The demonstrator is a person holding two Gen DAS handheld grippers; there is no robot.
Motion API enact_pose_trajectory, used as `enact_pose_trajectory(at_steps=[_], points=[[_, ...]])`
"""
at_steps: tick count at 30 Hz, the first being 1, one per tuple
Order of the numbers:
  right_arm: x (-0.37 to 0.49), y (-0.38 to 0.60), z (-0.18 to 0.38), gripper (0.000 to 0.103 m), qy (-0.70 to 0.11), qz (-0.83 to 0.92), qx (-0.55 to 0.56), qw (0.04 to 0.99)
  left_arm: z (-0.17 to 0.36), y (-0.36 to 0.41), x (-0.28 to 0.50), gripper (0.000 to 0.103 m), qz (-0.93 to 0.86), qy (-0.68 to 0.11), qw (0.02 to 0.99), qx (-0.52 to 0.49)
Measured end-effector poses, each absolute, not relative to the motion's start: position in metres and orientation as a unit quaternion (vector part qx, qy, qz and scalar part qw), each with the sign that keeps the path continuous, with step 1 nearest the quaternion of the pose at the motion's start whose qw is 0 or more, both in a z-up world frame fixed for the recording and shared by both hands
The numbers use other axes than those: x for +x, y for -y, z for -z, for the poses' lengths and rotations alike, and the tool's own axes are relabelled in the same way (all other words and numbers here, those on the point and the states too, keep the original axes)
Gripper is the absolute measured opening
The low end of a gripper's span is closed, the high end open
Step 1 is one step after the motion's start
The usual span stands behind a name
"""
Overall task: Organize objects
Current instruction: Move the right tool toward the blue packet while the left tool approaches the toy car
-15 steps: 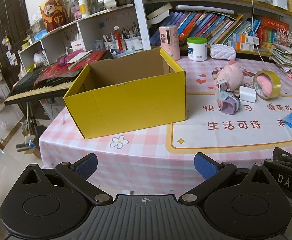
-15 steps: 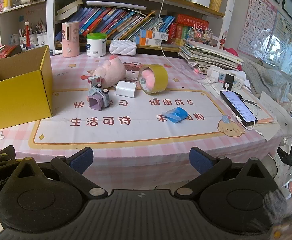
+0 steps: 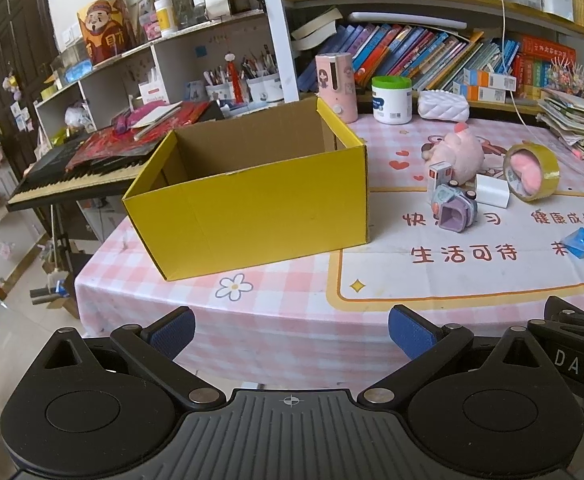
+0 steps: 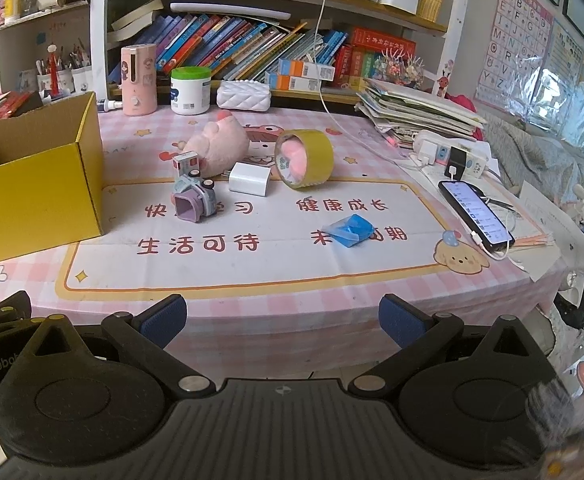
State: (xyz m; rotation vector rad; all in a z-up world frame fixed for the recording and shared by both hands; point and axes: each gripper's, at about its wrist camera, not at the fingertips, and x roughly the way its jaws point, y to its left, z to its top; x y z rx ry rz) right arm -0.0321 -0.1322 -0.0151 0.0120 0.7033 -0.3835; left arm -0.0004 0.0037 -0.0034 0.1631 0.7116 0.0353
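An open yellow cardboard box stands empty on the left of the table. To its right lie a pink plush toy, a small white box, a lilac toy camera, a white charger cube, a yellow tape roll and a blue crumpled wrapper. My left gripper and right gripper are open and empty, at the table's near edge, apart from all objects.
A phone on a cable and a power strip lie at the right edge, by a paper stack. A pink dispenser, white jar and white pouch line the back. A keyboard stands left.
Both views have shifted only very slightly. No object has moved and both grippers stay open.
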Motion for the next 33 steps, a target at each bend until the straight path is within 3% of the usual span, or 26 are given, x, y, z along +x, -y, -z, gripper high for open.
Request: enact_pose_trajectory(at_steps=[33], points=[[-0.014,0.138,0.014,0.103,-0.362,0.187,0.002,0.913,0.010,-0.001,0.022,0.103,-0.008,-0.362,0.930,0.066]])
